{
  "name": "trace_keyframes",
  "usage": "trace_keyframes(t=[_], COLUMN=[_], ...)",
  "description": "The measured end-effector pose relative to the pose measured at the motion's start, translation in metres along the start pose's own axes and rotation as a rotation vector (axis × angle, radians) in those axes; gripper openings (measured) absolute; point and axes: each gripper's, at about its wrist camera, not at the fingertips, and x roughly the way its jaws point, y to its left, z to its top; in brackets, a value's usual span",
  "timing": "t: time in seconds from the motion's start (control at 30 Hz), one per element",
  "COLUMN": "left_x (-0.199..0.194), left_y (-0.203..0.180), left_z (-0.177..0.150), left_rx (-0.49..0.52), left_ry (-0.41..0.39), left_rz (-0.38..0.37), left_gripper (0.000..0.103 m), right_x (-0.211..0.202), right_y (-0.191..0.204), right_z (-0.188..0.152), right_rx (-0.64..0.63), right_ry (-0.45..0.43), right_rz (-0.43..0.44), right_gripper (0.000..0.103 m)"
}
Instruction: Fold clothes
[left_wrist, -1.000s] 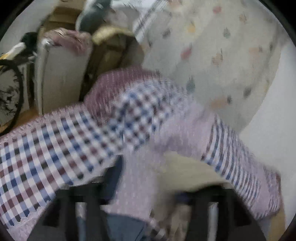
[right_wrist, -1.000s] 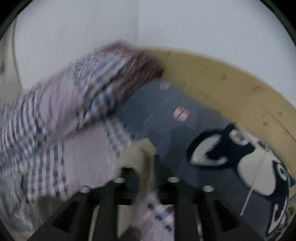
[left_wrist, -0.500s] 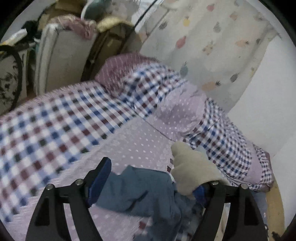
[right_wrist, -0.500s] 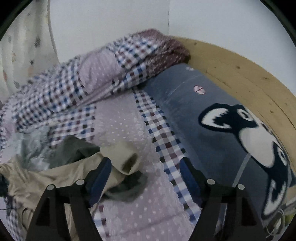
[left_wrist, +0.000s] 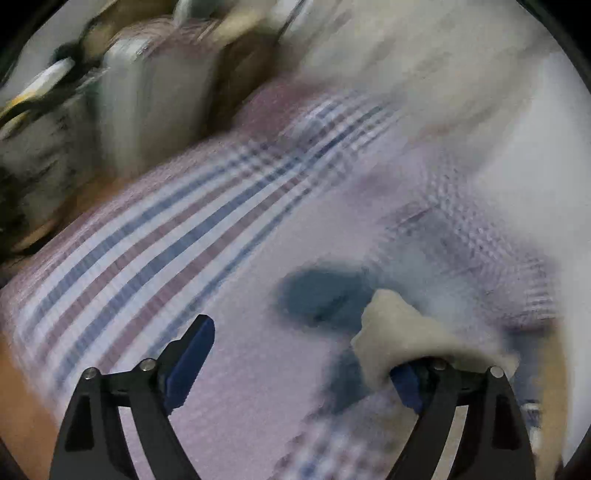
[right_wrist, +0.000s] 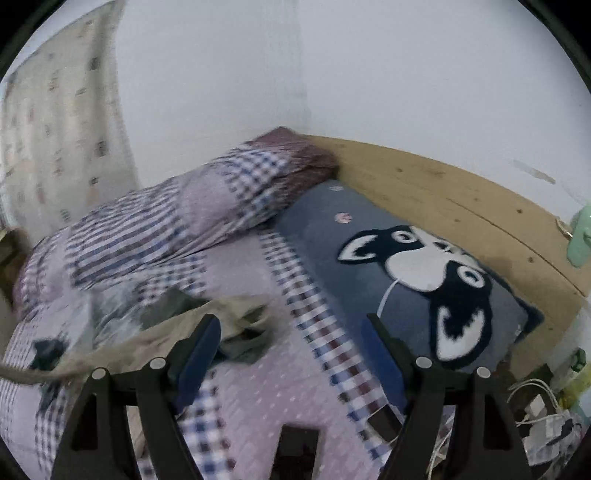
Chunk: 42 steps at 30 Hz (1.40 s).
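Both grippers spread wide above a quilted bed, with clothes lying loose on it.

Nearest in the left wrist view, the left gripper (left_wrist: 301, 354) has its fingers wide apart; a fold of beige cloth (left_wrist: 395, 332) drapes over the right-hand finger, but nothing is pinched between the two. Just past it a dark blue garment (left_wrist: 325, 295) lies on the bedspread (left_wrist: 155, 251), all heavily blurred. In the right wrist view the right gripper (right_wrist: 293, 341) also stands wide with nothing between its fingers. A khaki garment (right_wrist: 155, 332) stretches across the bed behind its left-hand finger, over darker clothes (right_wrist: 247, 347). Farther off lie a rolled checked quilt (right_wrist: 192, 214), a grey dog-print blanket (right_wrist: 406, 266) and a wooden headboard (right_wrist: 461, 192) against the wall.
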Motion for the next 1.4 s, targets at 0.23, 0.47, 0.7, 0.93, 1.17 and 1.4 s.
trace_keyframes(t=[0.23, 0.47, 0.7, 0.93, 1.17, 1.4], left_x=[0.040, -0.018, -0.057, -0.066, -0.014, 0.045], left_y=[0.045, 0.121, 0.066, -0.065, -0.213, -0.281], left_z=[-0.027, -0.041, -0.115, -0.235, -0.368, -0.425], left_rx=[0.255, 0.041, 0.126, 0.272, 0.648, 0.897], left_ry=[0.089, -0.087, -0.177, -0.158, -0.062, -0.151], left_rz=[0.682, 0.609, 0.160, -0.388, -0.361, -0.196], left_gripper=[0.091, 0.091, 0.091, 0.091, 0.091, 0.078], right_x=[-0.060, -0.089, -0.090, -0.078, -0.046, -0.029], right_y=[0.035, 0.049, 0.081, 0.134, 0.203, 0.207], right_z=[-0.046, -0.075, -0.101, -0.157, -0.228, -0.272], right_rx=[-0.104, -0.155, -0.155, -0.125, -0.171, -0.148], right_ry=[0.014, 0.021, 0.012, 0.008, 0.121, 0.175], right_rz=[0.085, 0.082, 0.189, 0.428, 0.508, 0.554], right_gripper=[0.081, 0.082, 0.082, 0.082, 0.082, 0.082])
